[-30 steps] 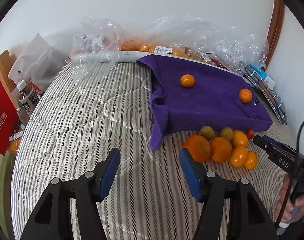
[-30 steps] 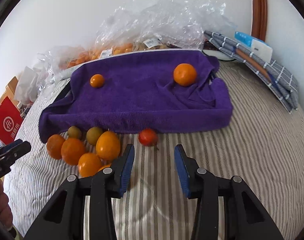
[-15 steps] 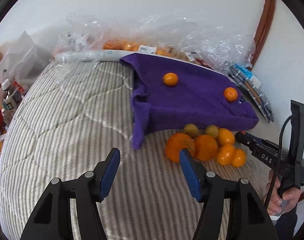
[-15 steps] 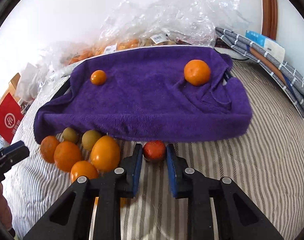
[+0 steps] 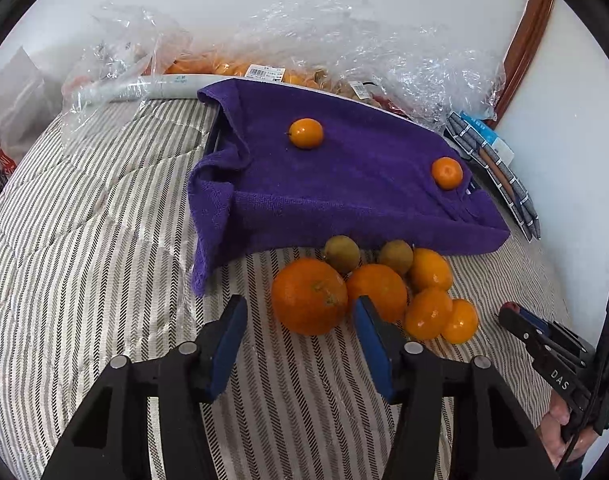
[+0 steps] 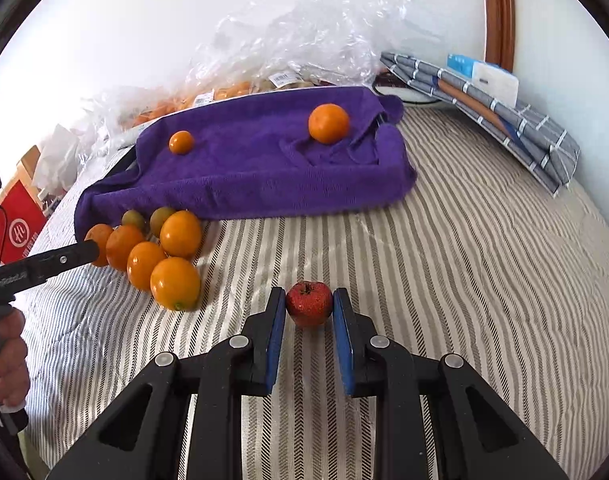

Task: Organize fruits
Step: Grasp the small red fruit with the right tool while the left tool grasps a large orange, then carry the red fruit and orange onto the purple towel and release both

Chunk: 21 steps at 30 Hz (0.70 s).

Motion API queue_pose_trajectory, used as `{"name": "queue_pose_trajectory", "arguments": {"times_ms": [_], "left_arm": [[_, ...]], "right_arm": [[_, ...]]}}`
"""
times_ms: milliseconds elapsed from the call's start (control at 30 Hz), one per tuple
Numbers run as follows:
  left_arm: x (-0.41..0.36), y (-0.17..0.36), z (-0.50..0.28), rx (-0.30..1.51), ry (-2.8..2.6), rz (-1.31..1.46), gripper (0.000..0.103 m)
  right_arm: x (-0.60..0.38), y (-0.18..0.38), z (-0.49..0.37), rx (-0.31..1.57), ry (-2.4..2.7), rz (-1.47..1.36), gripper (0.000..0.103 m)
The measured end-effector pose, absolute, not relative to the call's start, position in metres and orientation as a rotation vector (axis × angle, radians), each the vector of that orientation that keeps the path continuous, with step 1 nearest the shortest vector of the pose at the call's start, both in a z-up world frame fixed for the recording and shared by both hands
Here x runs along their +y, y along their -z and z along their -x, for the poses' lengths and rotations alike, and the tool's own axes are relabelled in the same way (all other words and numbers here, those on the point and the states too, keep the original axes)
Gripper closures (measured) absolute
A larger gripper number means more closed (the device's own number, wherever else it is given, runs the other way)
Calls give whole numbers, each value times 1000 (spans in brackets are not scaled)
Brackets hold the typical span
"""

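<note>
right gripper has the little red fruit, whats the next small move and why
Probably lift the red fruit straight up. The right gripper has its fingers pressed on both its sides, low over the striped bedcover, apart from the orange pile.

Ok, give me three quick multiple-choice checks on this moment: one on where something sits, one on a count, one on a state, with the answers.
1. Where is the heap of oranges?
A. on the purple towel
B. on the striped cover beside the towel's front edge
C. in the plastic bags

2. How many fruits lie on the purple towel?
A. none
B. two
C. five

3. What is the right gripper doing?
A. shut on the small red fruit
B. open over bare cover
C. holding an orange

Answers: B, the heap rests on the stripes below the towel; B, two orange fruits lie on it; A, both jaws press the red fruit's sides.
</note>
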<state>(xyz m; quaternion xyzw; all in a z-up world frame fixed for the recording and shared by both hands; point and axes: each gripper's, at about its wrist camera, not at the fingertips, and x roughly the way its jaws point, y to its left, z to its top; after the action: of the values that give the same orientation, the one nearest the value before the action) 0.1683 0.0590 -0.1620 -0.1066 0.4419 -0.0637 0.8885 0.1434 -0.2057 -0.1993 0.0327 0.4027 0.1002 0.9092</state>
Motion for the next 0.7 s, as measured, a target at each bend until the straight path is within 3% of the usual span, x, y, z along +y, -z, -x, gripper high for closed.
{"name": "queue_pose_trajectory", "arguments": {"times_ms": [333, 700], "left_arm": [[57, 169, -180, 916, 166, 266, 63], [69, 157, -152, 899, 132, 250, 64]], "right_arm": [[-203, 202, -146, 829, -221, -57, 79], [-211, 196, -131, 815, -175, -105, 79]]}}
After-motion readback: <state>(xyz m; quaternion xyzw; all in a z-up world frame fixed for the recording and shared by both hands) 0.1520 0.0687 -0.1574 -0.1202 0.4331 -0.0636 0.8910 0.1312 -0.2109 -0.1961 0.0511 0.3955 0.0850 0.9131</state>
